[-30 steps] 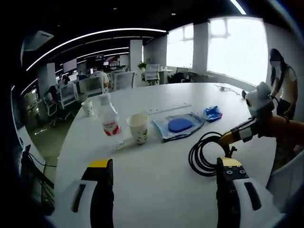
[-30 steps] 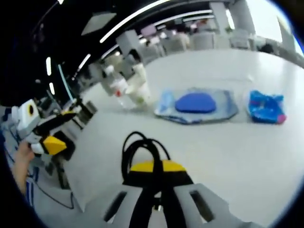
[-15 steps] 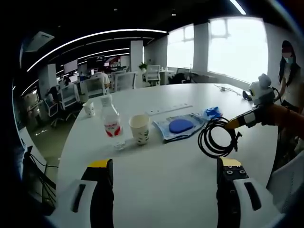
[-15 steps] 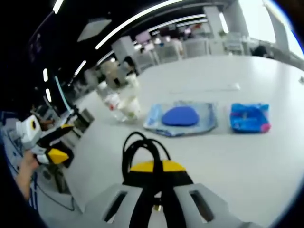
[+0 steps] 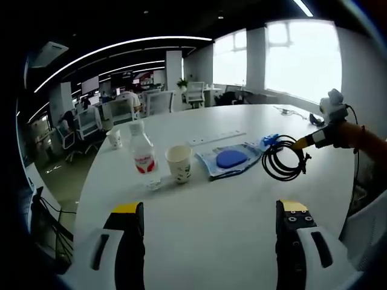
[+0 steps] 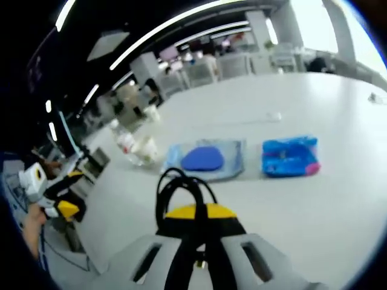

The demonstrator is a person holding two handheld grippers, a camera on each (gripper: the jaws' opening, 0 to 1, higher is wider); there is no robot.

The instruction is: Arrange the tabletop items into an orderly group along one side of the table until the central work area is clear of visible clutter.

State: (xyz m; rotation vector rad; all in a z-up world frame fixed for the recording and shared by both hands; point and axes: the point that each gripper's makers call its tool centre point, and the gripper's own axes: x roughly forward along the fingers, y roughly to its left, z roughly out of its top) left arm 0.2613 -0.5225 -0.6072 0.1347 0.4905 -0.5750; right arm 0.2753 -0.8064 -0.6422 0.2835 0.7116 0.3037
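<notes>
Cable [image 6: 180, 186]: lower loops hidden behind the right gripper [image 6: 199, 212].
Bottle [image 6: 128, 145] and cup [image 6: 147, 149], left of the blue pad [image 6: 202, 158]: blurred.
Bottle label [image 5: 142, 162]: print too small to read.

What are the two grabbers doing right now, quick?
Left gripper: open, holding nothing.
Right gripper: shut on the black cable, lifted off the table.
</notes>
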